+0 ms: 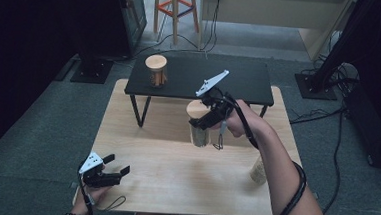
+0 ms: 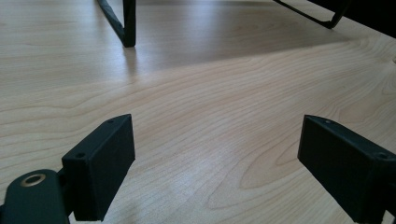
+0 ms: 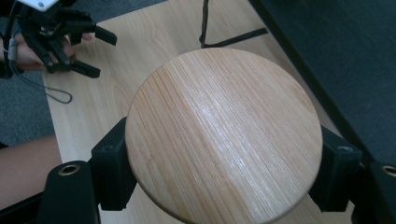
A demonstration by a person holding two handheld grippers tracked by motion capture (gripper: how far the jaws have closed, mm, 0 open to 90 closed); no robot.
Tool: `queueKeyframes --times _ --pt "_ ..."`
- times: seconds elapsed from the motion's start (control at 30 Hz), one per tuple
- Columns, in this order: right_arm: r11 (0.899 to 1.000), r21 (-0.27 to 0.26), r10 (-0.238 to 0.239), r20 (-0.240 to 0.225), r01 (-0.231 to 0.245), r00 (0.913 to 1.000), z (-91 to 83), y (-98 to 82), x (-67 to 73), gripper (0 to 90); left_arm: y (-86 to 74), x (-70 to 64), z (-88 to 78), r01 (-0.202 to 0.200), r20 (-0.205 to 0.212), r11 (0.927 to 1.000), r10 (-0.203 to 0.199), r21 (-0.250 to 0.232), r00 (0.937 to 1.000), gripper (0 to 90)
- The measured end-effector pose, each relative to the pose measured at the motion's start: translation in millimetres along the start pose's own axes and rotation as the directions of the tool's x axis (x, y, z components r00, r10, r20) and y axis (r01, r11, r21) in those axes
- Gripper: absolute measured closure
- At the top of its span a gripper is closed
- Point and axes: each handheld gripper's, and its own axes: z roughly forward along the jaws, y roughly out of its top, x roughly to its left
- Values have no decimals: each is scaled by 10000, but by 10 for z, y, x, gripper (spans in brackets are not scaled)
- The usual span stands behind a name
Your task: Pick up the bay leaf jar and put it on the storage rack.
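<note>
The right gripper [image 1: 203,122] is clamped on a round wooden-lidded jar [image 1: 198,128], its two black jaws pressing the lid's rim from opposite sides; in the right gripper view the pale bamboo lid [image 3: 224,135] sits squarely between them, seen from above. In the high view the jar hangs in that grip above the middle of the light wooden bench [image 1: 173,186], just in front of the low black shelf [image 1: 240,83] that stands on the bench's far half. The gripper and hand hide much of the jar's body there, so what it contains cannot be made out.

The left gripper [image 1: 109,175] rests at the bench's near left corner, jaws spread wide with nothing between them, just bare wood in the left gripper view.

A second lidded jar [image 1: 156,70] stands on the shelf's left end. A third jar [image 1: 258,172] near the bench's right edge is half hidden behind the right forearm. No label or writing can be read on any jar.
</note>
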Motion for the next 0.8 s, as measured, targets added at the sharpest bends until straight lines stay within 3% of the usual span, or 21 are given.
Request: queueKeyframes --times 0.5,0.8 --pt "9994 -337 29 30 -28 10000 -170 360 -240 246 28 4 15 -17 53 9998 16 175 10000 112" --pt "9982 -556 240 73 -236 9997 -245 476 -386 247 40 9 20 -68 78 9997 66 249 9999 112"
